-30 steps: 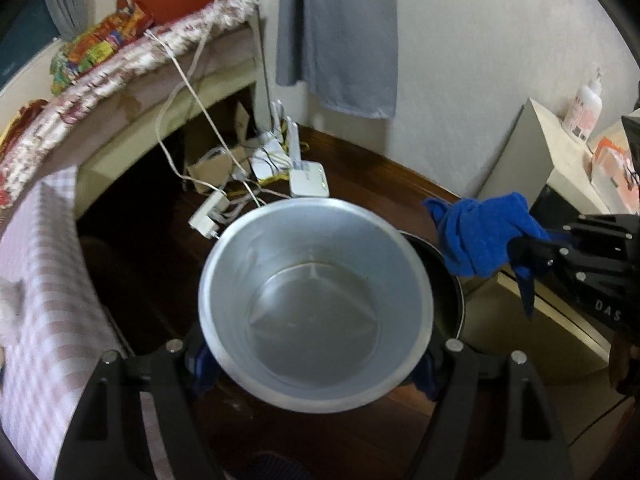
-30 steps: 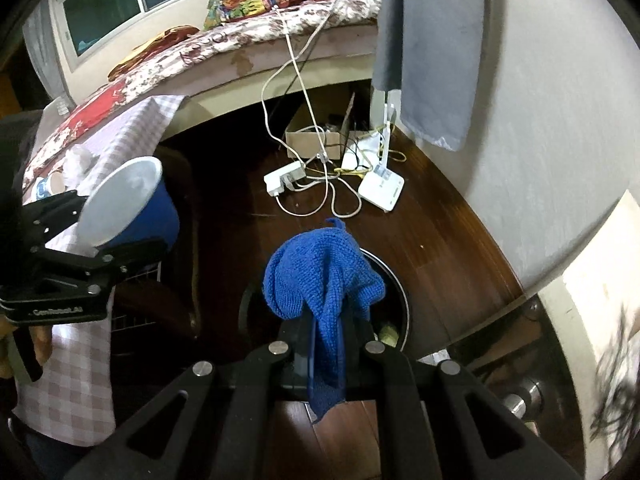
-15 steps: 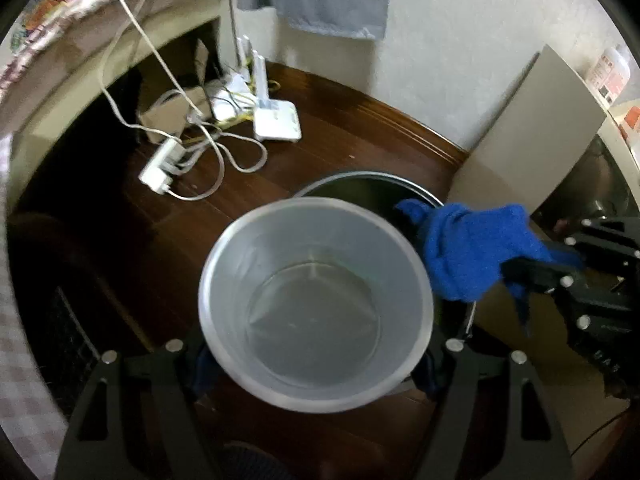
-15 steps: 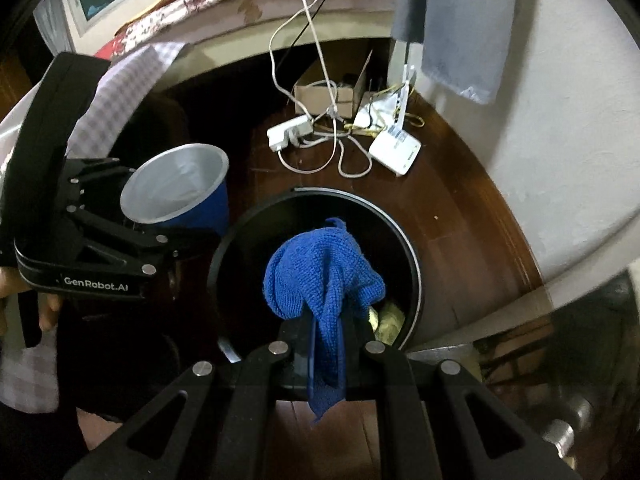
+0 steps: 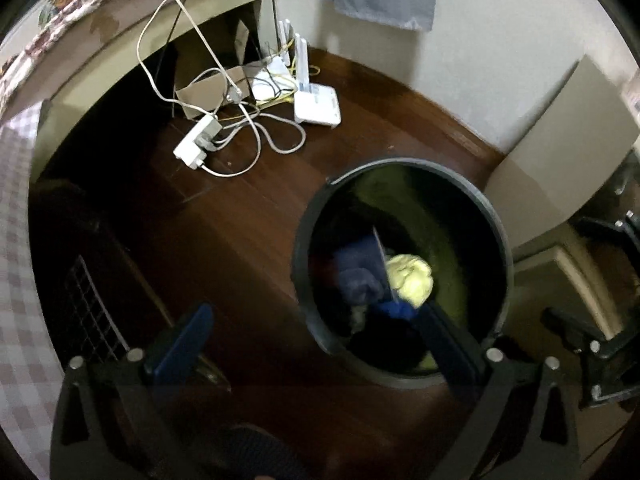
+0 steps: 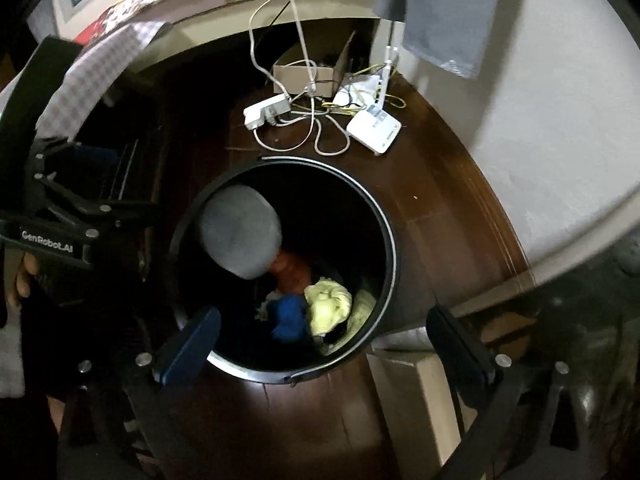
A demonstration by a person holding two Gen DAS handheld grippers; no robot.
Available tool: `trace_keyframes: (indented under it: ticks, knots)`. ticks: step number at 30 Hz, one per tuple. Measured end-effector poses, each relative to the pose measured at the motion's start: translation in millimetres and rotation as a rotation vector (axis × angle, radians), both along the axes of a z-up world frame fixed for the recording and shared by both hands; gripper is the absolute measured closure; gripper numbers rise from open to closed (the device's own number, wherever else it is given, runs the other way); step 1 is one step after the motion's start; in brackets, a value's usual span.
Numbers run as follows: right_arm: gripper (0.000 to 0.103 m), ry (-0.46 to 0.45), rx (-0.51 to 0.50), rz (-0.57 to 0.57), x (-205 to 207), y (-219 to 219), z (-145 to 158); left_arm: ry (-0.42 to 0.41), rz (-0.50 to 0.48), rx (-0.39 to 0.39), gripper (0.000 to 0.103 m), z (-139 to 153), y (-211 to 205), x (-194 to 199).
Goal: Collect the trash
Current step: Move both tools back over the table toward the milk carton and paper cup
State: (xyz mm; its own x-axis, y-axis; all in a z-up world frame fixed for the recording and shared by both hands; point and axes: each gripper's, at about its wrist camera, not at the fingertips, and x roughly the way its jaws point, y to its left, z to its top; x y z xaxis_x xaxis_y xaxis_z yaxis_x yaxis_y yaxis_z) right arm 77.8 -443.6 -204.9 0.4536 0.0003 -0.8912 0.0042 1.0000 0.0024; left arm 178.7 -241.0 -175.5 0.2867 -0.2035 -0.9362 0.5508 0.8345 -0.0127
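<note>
Cup (image 6: pixel 240 232) and cloth (image 6: pixel 286 316) in bin (image 6: pixel 394 248), router (image 6: pixel 374 130) behind

Both grippers are black frames with silver screw heads. Each carries 2 fingers (image 6: pixel 188 346) faced in dark blue pads. The left gripper (image 6: pixel 60 236) bears white "GenRobot.AI" lettering.

Black round trash bin (image 6: pixel 384 216) stood upright on dark wood floor, lid off. Inside: blue cup (image 6: pixel 240 232), blurred, tilted w/ grey-white inside showing, near bin's left wall; blue cloth (image 6: pixel 288 316) bunched at bottom, just beside a crumpled yellow wad (image 6: pixel 328 304); an orange-red item (image 6: pixel 292 272) lay behind them.
</note>
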Motion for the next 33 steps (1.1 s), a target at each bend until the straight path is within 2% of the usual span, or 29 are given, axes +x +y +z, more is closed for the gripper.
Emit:
trace_keyframes:
  ticks: [2, 5, 10, 12, 17, 23, 28, 33]
  knots:
    - [0.0, -0.033, 0.013, -0.028, -4, -4, 11, -0.014, 0.001, -0.023, 0.0, 7, 4, -3]
    - [0.0, -0.071, 0.014, -0.048, -10, -6, 26, -0.017, 0.006, -0.016, 0.0, 9, 4, -2]
    - [0.0, -0.115, 0.003, -0.055, -18, -1, 53, -0.101, 0.046, -0.068, 0.0, 51, 22, -5]
    - [0.0, -0.125, 0.011, -0.067, -16, 3, 62, -0.137, 0.079, -0.088, 0.0, 67, 38, -7]
    - [0.0, -0.222, 0.06, -0.055, -10, 32, 102, -0.272, 0.17, -0.099, 0.0, 109, 91, -19]
    - [0.0, -0.34, 0.173, 0.071, 8, 93, 151, -0.369, 0.305, -0.116, 0.0, 143, 159, -28]
    - [0.0, -0.359, 0.121, 0.219, 21, 163, 180, -0.462, 0.44, -0.085, 0.0, 163, 215, -36]
    - [0.0, -0.36, 0.104, 0.326, 27, 220, 196, -0.491, 0.539, -0.069, 0.0, 168, 269, -47]
